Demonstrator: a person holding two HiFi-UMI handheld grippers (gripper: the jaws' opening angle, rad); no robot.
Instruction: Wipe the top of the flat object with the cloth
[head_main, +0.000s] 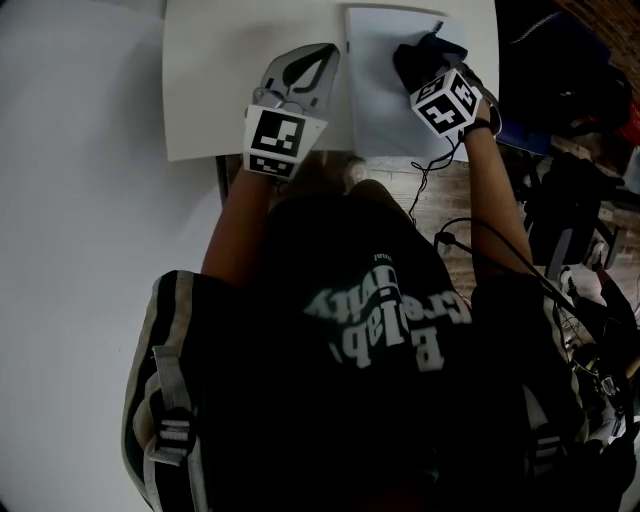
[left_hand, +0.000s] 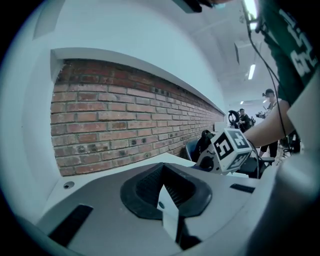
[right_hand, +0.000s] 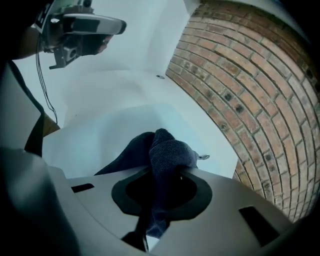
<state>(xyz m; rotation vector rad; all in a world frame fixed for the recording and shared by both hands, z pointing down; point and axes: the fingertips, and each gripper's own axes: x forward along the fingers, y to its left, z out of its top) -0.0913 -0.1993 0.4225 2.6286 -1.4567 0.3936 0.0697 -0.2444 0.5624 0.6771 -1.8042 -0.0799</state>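
Head view: a person stands at a white desk (head_main: 225, 95) with a gripper in each hand. A pale flat panel (head_main: 385, 115) lies on the desk's right part, one long edge near the desk's middle.

Right gripper (head_main: 415, 65): over the far half of the panel, jaws closed on a dark blue cloth (head_main: 432, 45). In the right gripper view the cloth (right_hand: 167, 150) is pinched between the jaws, bunches beyond them and drapes down to the panel (right_hand: 115, 135). A fold trails back toward the camera. Whether the cloth presses on the surface or only touches it cannot be told.

Left gripper (head_main: 300, 75): over bare desk just beside the panel's left edge, apart from the panel. Its jaws stand together at the tips, with nothing between them. The left gripper view shows the same closed state, with the right gripper's marker cube (left_hand: 230, 150) off to the right.

Background: a brick wall (left_hand: 125, 120) behind the desk's far edge, seen in both gripper views.
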